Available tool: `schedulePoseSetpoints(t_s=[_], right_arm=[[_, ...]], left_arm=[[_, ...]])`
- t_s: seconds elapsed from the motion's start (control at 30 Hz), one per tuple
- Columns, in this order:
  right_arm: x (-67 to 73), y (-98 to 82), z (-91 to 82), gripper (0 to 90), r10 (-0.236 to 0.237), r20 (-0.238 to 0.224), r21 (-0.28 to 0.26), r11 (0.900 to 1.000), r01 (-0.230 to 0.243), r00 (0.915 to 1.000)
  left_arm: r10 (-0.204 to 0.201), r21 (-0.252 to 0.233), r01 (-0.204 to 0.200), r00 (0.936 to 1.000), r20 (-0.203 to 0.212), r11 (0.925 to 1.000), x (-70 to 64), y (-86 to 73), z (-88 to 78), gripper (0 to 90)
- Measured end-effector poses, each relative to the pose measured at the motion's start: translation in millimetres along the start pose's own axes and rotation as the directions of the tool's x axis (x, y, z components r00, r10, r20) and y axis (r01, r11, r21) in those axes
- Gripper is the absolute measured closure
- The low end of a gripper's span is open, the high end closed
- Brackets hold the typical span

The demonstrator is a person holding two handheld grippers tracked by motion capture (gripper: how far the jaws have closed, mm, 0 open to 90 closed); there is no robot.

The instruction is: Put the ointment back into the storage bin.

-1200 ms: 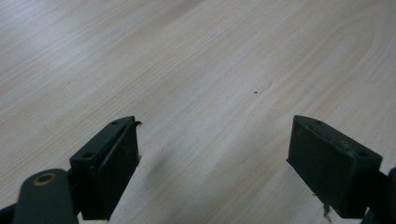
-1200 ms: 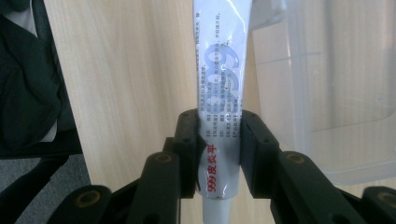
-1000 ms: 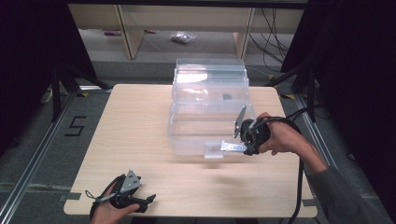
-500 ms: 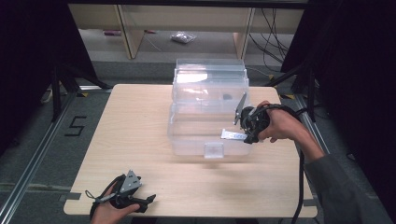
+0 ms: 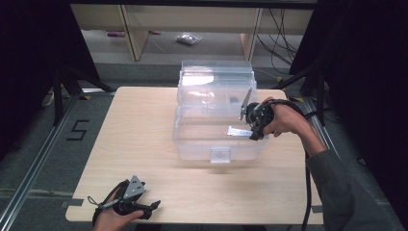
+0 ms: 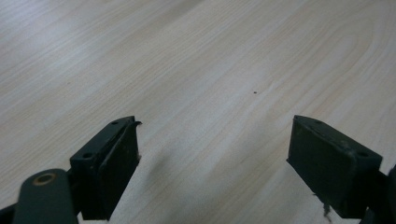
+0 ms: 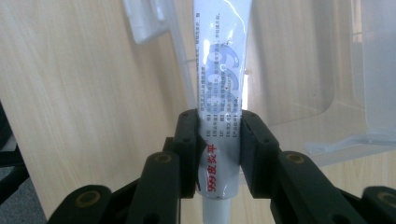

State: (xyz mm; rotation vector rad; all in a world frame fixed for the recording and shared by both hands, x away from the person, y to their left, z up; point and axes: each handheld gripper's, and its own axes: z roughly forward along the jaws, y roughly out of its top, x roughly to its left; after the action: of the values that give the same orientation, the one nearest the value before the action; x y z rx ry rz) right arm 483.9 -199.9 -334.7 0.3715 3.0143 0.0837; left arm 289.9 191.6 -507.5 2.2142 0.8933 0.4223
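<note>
A clear plastic box (image 5: 216,139) with its lid raised behind it stands on the wooden table (image 5: 139,130), right of middle. My right gripper (image 5: 252,131) is shut on a white tube (image 5: 236,131) with blue and red print and holds it over the box's right side. In the right gripper view the tube (image 7: 219,93) runs up between the two pads (image 7: 189,140), over the box's rim (image 7: 187,84). My left gripper (image 5: 153,206) rests at the table's front left edge. Its jaws stand open over bare wood (image 6: 215,84) with nothing between them.
The box's open lid (image 5: 216,79) rises at the back of the box. A latch tab (image 5: 220,154) juts from the box's front wall. Shelves and cables stand beyond the table's far edge. A floor mark "5" (image 5: 77,130) lies left of the table.
My right gripper has carried the tube a little toward the back of the table, over the box's right side. The left gripper has stayed where it was.
</note>
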Motion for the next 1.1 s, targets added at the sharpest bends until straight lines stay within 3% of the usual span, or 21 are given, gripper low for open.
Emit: schedulePoseSetpoints(t_s=[0.1, 0.17, 0.2, 0.27, 0.3, 0.37, 0.4, 0.43, 0.5, 0.53, 0.73, 0.77, 0.8, 0.93, 1.1], right_arm=[[-5.5, 0.4, 6.6, 70.9, -0.007, -0.006, 0.003, 1.000, 0.007, 1.0000], [-7.4, 2.4, 13.9, 70.9, -0.008, -0.008, 0.018, 1.000, 0.008, 0.9999], [-7.4, 2.4, 13.9, 70.9, -0.008, -0.008, 0.018, 1.000, 0.008, 0.9999], [-9.7, 4.3, 19.6, 70.8, -0.033, -0.021, 0.022, 0.999, 0.034, 0.9992], [-9.7, 4.7, 21.7, 70.8, -0.016, -0.019, 0.028, 0.999, 0.016, 0.9997], [-13.4, 6.7, 25.9, 70.8, -0.041, -0.023, 0.031, 0.999, 0.042, 0.9989], [-12.7, 7.7, 27.2, 70.9, -0.020, -0.030, 0.033, 0.999, 0.021, 0.9994], [-15.7, 9.9, 29.8, 70.9, -0.046, -0.031, 0.027, 0.999, 0.047, 0.9985], [-15.5, 10.3, 30.4, 70.8, -0.023, -0.031, 0.030, 0.999, 0.024, 0.9993], [-17.7, 11.1, 31.9, 70.8, -0.037, -0.038, 0.028, 0.999, 0.038, 0.9986], [-26.3, 6.4, 38.0, 70.8, -0.015, -0.035, 0.029, 0.999, 0.016, 0.9993], [-25.9, 5.5, 38.4, 70.8, 0.004, -0.033, 0.038, 0.999, -0.003, 0.9994], [-27.8, 5.4, 39.2, 70.8, -0.012, -0.037, 0.033, 0.999, 0.014, 0.9993], [-27.4, 5.7, 39.7, 70.9, -0.007, -0.028, 0.034, 0.999, 0.008, 0.9996], [-29.5, 7.0, 46.5, 70.8, -0.030, -0.051, 0.021, 0.999, 0.032, 0.9982]], left_arm=[[-0.010, -0.011, 0.010, 0.9999, 0.001, 0.9999, -1.1, -0.2, 1.0, 15.9], [0.005, -0.003, -0.005, 1.0000, 0.001, 1.0000, -0.3, 0.0, -0.1, 15.9], [-0.012, -0.008, 0.012, 0.9999, 0.005, 0.9999, -1.2, 0.0, 0.0, 15.9], [-0.002, -0.008, 0.002, 1.0000, 0.004, 1.0000, -0.8, 0.2, -0.6, 15.9], [-0.002, -0.007, 0.002, 1.0000, 0.004, 1.0000, -0.7, 0.2, -0.5, 15.9], [-0.002, -0.002, 0.002, 1.0000, 0.002, 1.0000, -0.5, -0.1, 0.0, 15.9], [-0.007, -0.007, 0.007, 1.0000, 0.005, 1.0000, -1.1, -0.2, 0.2, 15.8], [-0.002, -0.003, 0.002, 1.0000, 0.002, 1.0000, -0.6, -0.2, 0.1, 15.9], [-0.002, -0.007, 0.002, 1.0000, 0.006, 1.0000, -0.6, 0.2, -0.6, 15.8], [0.000, -0.010, 0.000, 1.0000, 0.005, 0.9999, -0.5, 0.0, -0.7, 15.9], [-0.010, -0.010, 0.010, 0.9999, 0.006, 0.9999, -1.2, -0.1, -0.3, 15.9], [-0.009, -0.009, 0.009, 0.9999, 0.005, 0.9999, -1.1, -0.1, -0.3, 15.9], [0.001, -0.010, -0.001, 1.0000, 0.006, 0.9999, -0.5, 0.0, -0.6, 15.8], [-0.005, -0.002, 0.005, 1.0000, 0.003, 1.0000, -0.7, -0.1, 0.0, 15.8], [-0.009, -0.010, 0.009, 0.9999, 0.007, 0.9999, -0.8, -0.2, 0.6, 15.8]])
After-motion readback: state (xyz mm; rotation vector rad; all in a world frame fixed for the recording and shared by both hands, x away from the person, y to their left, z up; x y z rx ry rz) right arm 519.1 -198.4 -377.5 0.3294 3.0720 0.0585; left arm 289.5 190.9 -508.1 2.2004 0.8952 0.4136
